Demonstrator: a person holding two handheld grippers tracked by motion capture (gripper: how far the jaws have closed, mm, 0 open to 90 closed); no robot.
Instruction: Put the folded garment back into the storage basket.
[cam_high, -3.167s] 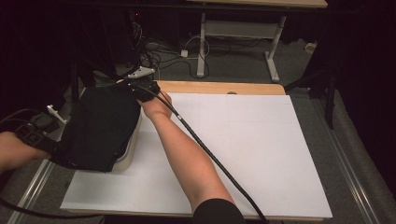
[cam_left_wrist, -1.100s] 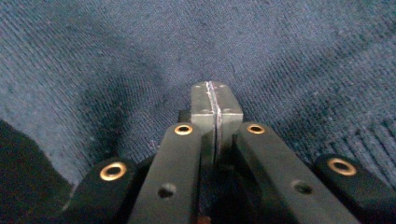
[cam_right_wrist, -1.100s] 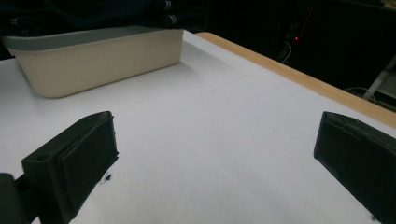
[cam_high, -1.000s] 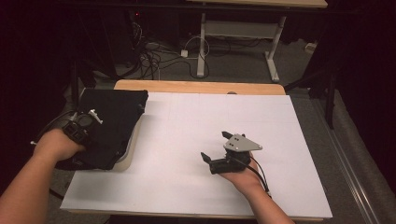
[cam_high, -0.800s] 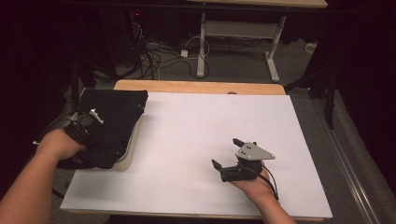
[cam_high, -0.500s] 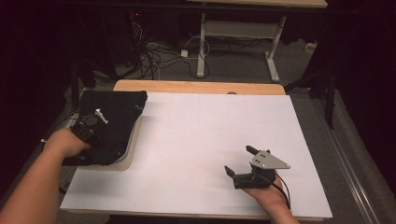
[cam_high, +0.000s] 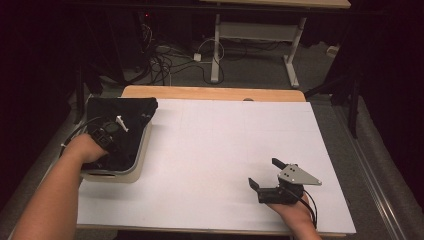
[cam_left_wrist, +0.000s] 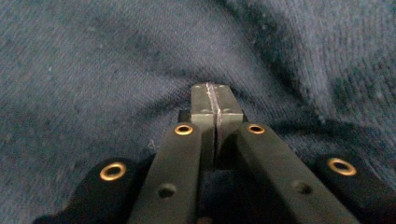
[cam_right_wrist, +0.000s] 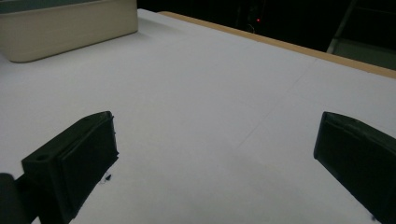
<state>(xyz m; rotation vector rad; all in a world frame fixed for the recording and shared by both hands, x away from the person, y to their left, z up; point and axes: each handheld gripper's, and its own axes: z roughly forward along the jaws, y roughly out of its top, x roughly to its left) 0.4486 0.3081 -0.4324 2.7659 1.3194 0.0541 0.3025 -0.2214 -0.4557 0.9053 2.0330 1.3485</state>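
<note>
while my left gripper (cam_high: 111, 131) sits over the dark cloth (cam_high: 131, 111) at the table's left edge, its jaws read as pressed together in the left gripper view, pads (cam_left_wrist: 216, 103) meeting along a thin seam with the blue-grey weave of the cloth (cam_left_wrist: 93, 70) right beneath and around them; whether any fabric is pinched between them i cannot tell. in the high view the cloth lies draped in and over a cream bin (cam_high: 136, 167), covering its top and spilling past the far rim. my left hand (cam_high: 85, 150) rests on the near part of the cloth. my right gripper (cam_high: 266, 176) is low over the white table sheet (cam_high: 215, 145), near the front right corner and well apart from the bin, grey plate on top, cable trailing back past my hand (cam_high: 296, 212). its jaws stand wide apart and hold nothing; in the right gripper view bare white sheet (cam_right_wrist: 210, 116) shows between them, with the cream bin's wall (cam_right_wrist: 65, 28) far off at the upper left and the wooden table edge (cam_right_wrist: 289, 46) running across behind.
</note>
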